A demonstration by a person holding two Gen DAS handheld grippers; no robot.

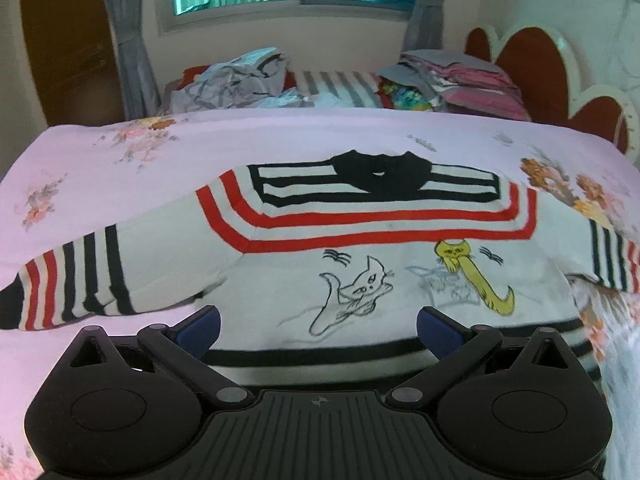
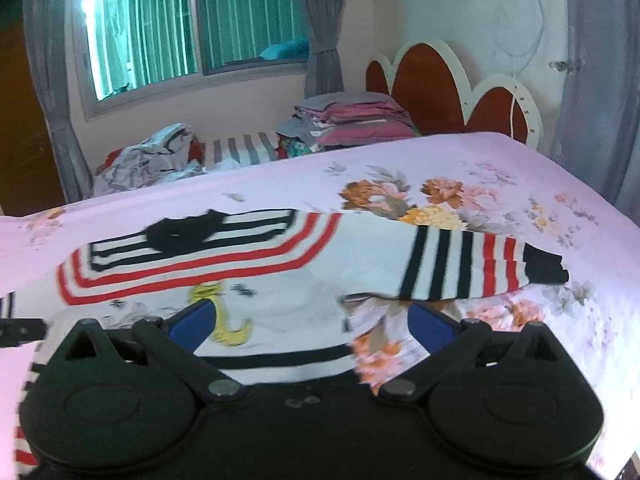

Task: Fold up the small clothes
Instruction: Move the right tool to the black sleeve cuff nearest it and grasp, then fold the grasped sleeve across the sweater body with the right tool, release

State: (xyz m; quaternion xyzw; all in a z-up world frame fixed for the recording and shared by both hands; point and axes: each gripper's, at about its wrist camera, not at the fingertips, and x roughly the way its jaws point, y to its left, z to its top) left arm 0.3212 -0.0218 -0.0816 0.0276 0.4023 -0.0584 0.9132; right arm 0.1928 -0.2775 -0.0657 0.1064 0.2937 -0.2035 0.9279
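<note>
A small white sweater [image 1: 360, 264] with red and black stripes lies spread flat, front up, on a bed covered by a pink floral sheet [image 1: 120, 168], its black collar [image 1: 380, 172] pointing toward the far side of the bed. At far left in the left wrist view, the sweater's left-hand sleeve [image 1: 76, 284] stretches outward, striped in black and red and ending in a black cuff. Above the hem, the left tool [image 1: 318, 330] hangs with its blue-padded fingers [image 1: 198, 330] spread wide apart, gripping nothing, the hem's black bands running between them. A line-drawn white cat [image 1: 356, 296] sits at the chest's centre, and a yellow cat [image 1: 476, 276] lies just right of it. In the right wrist view, the right tool [image 2: 312, 326] is likewise spread wide and holds nothing, one finger over the sweater's lower right body near the yellow cat's tail, the other over bare sheet just past the side edge. The right-hand sleeve [image 2: 480, 268] extends across the floral print, its black cuff at the end. Behind the bed, crumpled grey clothes [image 2: 148, 160] lie at left and a stack of folded clothes [image 2: 352, 120] at right, beside a red scalloped headboard [image 2: 440, 84].
</note>
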